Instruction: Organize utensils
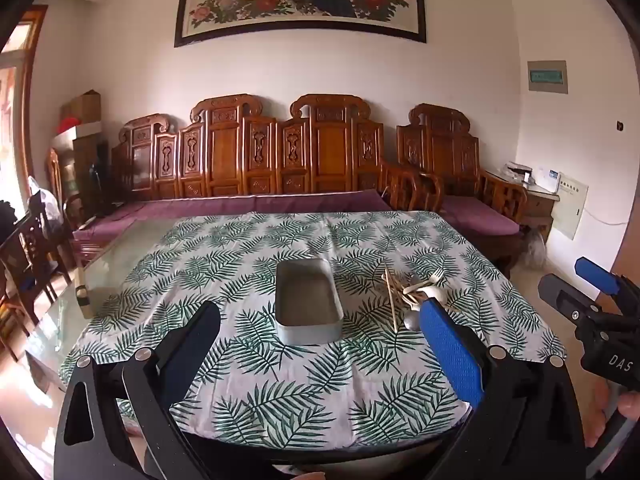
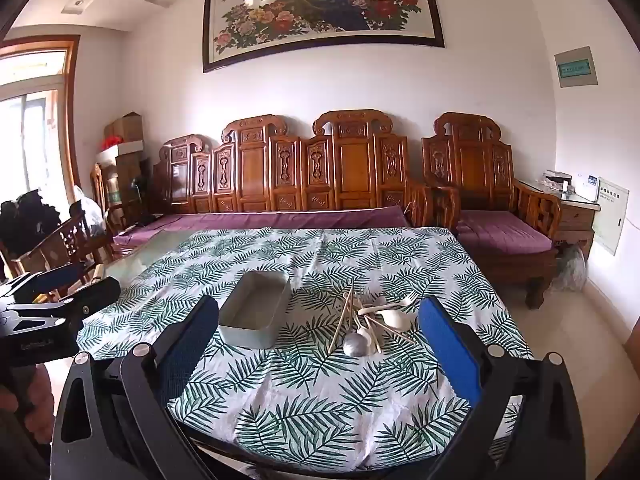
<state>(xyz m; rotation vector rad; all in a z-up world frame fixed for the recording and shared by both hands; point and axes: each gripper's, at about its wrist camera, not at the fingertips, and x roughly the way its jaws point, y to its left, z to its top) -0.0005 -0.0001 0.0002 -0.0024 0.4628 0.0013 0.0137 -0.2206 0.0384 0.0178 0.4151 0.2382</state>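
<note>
Nothing was sorted yet. The tin (image 2: 256,310) sat empty on the leaf-print cloth (image 2: 320,400), near the middle of the table, its long side running away from me. Just beside it, to the right, the utensils (image 2: 372,320) lay in one loose heap: pale chopsticks (image 2: 344,320) crossed over each other, a metal spoon (image 2: 354,345) at the near edge with its bowl toward me, a pale spoon (image 2: 394,316) and a small fork (image 2: 406,301) behind. The heap and the tin were close but apart; no piece leaned on the tin's wall or lay inside it.

My left tongs (image 1: 320,320) hung above the near part of the cloth, fingers spread wide with nothing between them, the tin straight ahead. My right tongs (image 2: 320,324) were the same: spread wide, holding nothing, aimed between the tin and the heap. Neither touched anything.

So I judged the whole job was left: every utensil had to be lifted out of the tangle and laid in the tin. The crossed chopsticks looked like the awkward part, since pulling one could drag the others.
</note>
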